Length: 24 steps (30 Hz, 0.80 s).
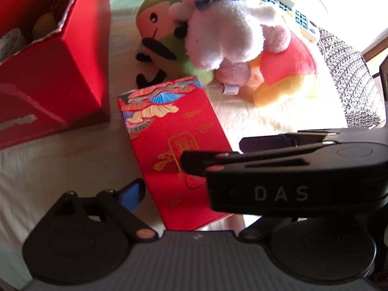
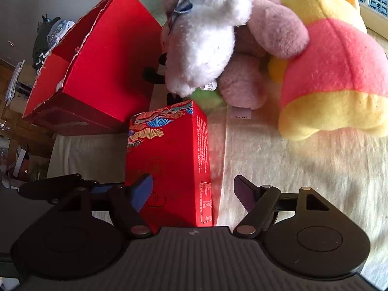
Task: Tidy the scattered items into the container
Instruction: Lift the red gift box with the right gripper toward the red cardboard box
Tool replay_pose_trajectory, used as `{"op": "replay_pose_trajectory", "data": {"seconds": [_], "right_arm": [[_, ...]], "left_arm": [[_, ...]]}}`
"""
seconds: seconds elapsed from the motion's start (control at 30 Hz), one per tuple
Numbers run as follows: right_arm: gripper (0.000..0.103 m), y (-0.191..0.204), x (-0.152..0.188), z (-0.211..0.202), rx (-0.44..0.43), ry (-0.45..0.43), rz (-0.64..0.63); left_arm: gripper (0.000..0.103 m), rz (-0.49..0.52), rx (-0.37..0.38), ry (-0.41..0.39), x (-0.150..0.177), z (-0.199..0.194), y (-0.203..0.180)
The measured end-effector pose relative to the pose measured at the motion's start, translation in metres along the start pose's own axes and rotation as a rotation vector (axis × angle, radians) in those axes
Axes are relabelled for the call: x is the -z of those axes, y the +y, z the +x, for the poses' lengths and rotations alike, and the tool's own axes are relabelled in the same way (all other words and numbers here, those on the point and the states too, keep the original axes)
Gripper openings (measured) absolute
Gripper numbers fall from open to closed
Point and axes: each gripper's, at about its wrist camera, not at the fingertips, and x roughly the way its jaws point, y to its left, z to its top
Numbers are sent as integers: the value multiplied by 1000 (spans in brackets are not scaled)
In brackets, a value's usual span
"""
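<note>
Left wrist view: strong daylight from upper right; cream cloth [image 1: 278, 118] blown out to near white, power strip [image 1: 291, 7] washed out. Open red container [image 1: 60, 72] is soft and smeared at left edge, with dim interior. Overall slight blur; white plush [image 1: 218, 24] lacks fine texture.

Right wrist view: more even exposure, sharper; fibres of yellow plush [image 2: 339, 72] resolved. Red box [image 2: 169, 165] throws a reddish cast on the cloth beside it. Both views: heavy fisheye bending, dark corners.
</note>
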Motion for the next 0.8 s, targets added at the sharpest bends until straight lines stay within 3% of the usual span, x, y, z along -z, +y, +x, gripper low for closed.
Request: {"op": "replay_pose_trajectory", "data": {"seconds": [0.3, 0.4, 0.5, 0.6, 0.7, 0.8], "right_arm": [[79, -14, -6, 4, -67, -11, 92], [73, -14, -5, 3, -83, -8, 68], [68, -22, -1, 2, -140, 15, 120], [68, -19, 2, -2, -126, 8, 85], [68, -11, 5, -7, -112, -7, 21], [69, -1, 9, -13, -85, -40, -60]], "left_arm": [[96, 24, -10, -10, 1, 12, 11], [95, 37, 3, -19, -1, 14, 10], [93, 79, -13, -34, -3, 16, 2], [92, 107, -11, -46, -1, 12, 0], [91, 144, -32, -64, -21, 23, -21], [87, 198, -59, -83, -7, 9, -18]]}}
